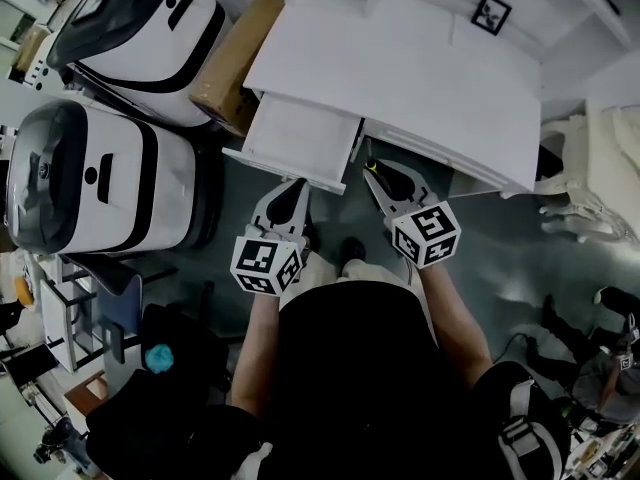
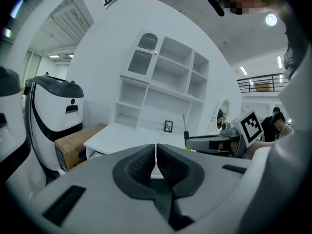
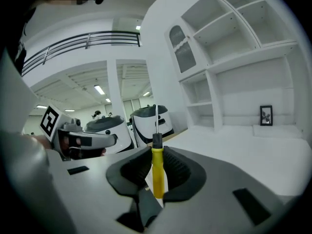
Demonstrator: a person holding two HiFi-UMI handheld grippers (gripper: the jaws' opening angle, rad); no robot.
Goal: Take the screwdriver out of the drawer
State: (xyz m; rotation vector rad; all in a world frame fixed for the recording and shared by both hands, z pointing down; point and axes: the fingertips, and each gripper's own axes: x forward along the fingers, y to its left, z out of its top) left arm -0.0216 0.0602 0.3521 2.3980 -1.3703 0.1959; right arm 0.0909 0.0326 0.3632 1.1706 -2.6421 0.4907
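The screwdriver [image 3: 157, 175] is out of the drawer and in your right gripper [image 3: 157, 151]. The pads press on both sides of its yellow handle, with the jaws only as far apart as the handle is thick. The black collar and thin metal shaft stand up past the fingertips, and the handle's lower end is buried between the jaws.

In the head view, that gripper [image 1: 376, 176] is just right of the open drawer [image 1: 300, 138], in front of the counter [image 1: 420, 78]. Only a fleck of yellow shows there, and you can't make out the shaft.

Your left gripper [image 1: 293, 194] is just in front of the drawer's front edge. Its jaws are closed together with nothing between them.

The marker cube [image 1: 428, 234] carries black-and-white squares, no words. Left of the drawer lies a cardboard box [image 1: 235, 58]; the blue label on it [image 2: 58, 157] is too small to read. Beyond the drawer, at the counter's back, stands a small framed picture [image 1: 491, 13] whose content is illegible.
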